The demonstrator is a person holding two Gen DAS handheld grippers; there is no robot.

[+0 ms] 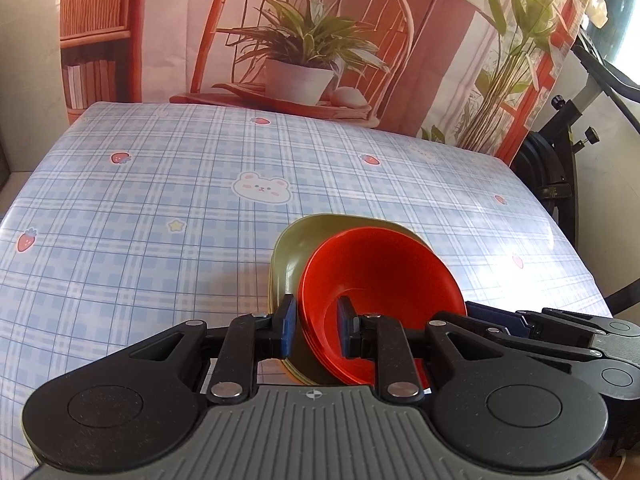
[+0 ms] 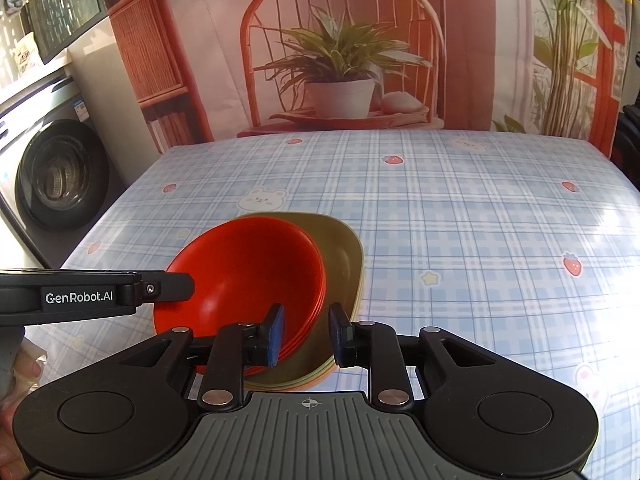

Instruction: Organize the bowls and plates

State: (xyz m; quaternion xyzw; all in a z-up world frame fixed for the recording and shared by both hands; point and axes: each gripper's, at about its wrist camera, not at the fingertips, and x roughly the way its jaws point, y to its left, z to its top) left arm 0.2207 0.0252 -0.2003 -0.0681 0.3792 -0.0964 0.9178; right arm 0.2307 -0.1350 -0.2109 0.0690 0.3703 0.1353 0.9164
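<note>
The worktop (image 1: 160,208) wears a blue checked cloth printed with bears and strawberries, and a backdrop (image 2: 340,48) picturing a chair and potted plant hangs behind it. Near its front edge sits an olive green plate (image 1: 296,248) atop paler plates, with a stack of red bowls (image 1: 380,272) nested on it. The left gripper (image 1: 316,330) has its 2 blue-padded fingers narrowed across the left rim of the red bowls and seems to be gripping them. The right gripper (image 2: 306,332) has its fingers closed to a small gap straddling the stack's right edge, over the bowl and plate rims.
</note>
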